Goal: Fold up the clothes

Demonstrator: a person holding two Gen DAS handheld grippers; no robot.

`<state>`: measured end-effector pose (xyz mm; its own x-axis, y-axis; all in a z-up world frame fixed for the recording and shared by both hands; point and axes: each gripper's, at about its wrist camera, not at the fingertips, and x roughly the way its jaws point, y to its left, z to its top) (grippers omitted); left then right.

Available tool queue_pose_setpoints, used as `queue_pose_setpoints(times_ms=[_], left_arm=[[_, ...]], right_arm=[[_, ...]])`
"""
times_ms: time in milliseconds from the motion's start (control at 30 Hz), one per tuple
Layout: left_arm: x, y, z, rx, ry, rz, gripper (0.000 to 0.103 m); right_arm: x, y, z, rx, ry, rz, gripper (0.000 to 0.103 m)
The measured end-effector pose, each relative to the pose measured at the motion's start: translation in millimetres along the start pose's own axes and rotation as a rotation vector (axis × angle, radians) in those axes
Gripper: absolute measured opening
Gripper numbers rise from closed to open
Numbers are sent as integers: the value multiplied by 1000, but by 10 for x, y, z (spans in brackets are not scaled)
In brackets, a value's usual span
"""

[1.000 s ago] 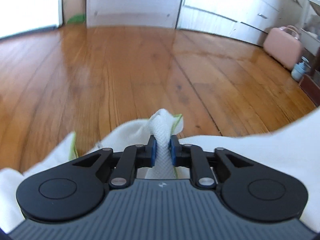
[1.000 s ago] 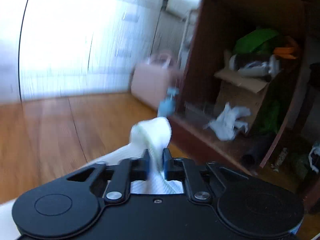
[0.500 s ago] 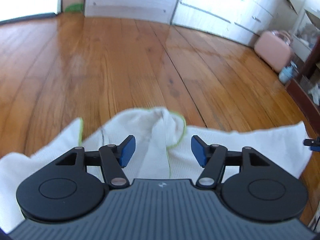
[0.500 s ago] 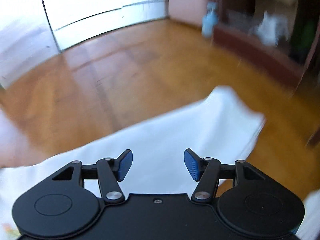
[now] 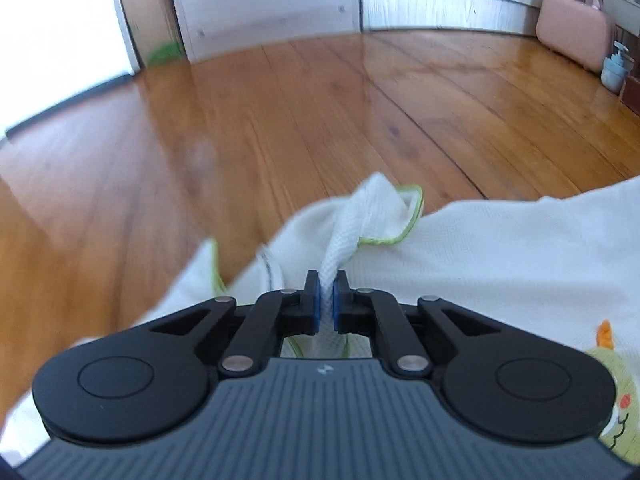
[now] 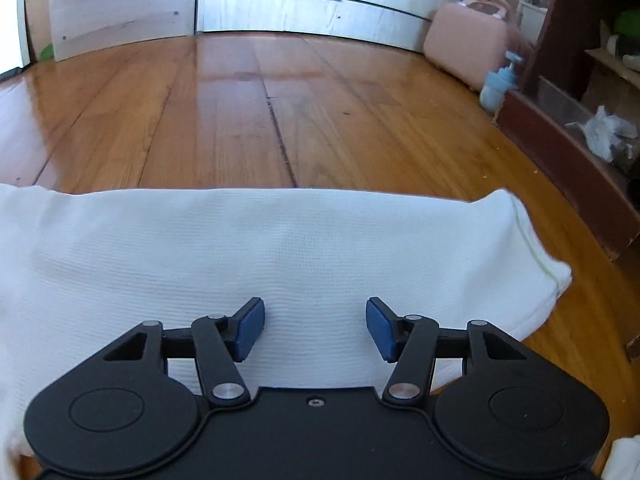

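1. My left claw [image 5: 327, 298] is clamped on a bunched, green-trimmed edge of the white garment [image 5: 500, 248], which rises from between the pads at the lower centre of the left view.
2. My right claw [image 6: 316, 326] is spread wide and holds nothing; it hovers over a flat stretch of the same garment at the lower centre of the right view. I cannot tell whether its fingertips touch the cloth.
3. The garment lies on the wooden floor [image 6: 248, 120], filling the bottom half of both views. A sleeve end [image 6: 548, 276] sticks out at the right edge of the right view, and a cartoon print [image 5: 612, 392] shows at the lower right of the left view.
4. To fold well, I judge I should carry the pinched edge low and straight over the body of the cloth, keep the grip firm, and use the free claw to hold or smooth the layer so nothing drags.
5. Further out, a pink case [image 6: 468, 48] and a blue bottle [image 6: 498, 86] sit at the upper right, beside a dark wooden shelf unit [image 6: 568, 152]. All are well apart from the cloth, so nothing seems to block the fold.
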<state>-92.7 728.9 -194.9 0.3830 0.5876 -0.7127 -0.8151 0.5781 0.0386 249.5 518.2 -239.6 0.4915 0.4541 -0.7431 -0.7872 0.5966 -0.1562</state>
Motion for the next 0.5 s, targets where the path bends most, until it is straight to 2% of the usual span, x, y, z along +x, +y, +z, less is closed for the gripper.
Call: queue_pose_setpoints(times_ms=[33, 67, 100, 133, 167, 200, 267, 367, 500], left_arm=[[-61, 31, 7, -23, -9, 1, 14], [-125, 83, 7, -58, -13, -6, 27], [-188, 135, 7, -93, -16, -13, 37], [-258, 179, 2, -116, -23, -14, 47], [-341, 211, -10, -124, -33, -8, 49], [-424, 240, -25, -131, -35, -3, 51], [-577, 302, -75, -149, -24, -11, 53], [-730, 332, -206, -165, 33, -48, 53], [-800, 256, -312, -125, 94, -62, 51]], right_arm=[[44, -35, 30, 5, 0, -50, 61], [89, -70, 60, 10, 0, -100, 64], [125, -86, 86, 2, -5, -167, 70], [150, -64, 108, -33, -11, -265, 69], [171, -27, 128, -68, -2, -356, 69], [144, -2, 137, -78, -4, -386, 69], [-27, 22, 125, -42, -43, -320, 70], [-317, 105, 52, -9, -92, -156, 72], [-560, 247, -35, 5, -77, 0, 72]])
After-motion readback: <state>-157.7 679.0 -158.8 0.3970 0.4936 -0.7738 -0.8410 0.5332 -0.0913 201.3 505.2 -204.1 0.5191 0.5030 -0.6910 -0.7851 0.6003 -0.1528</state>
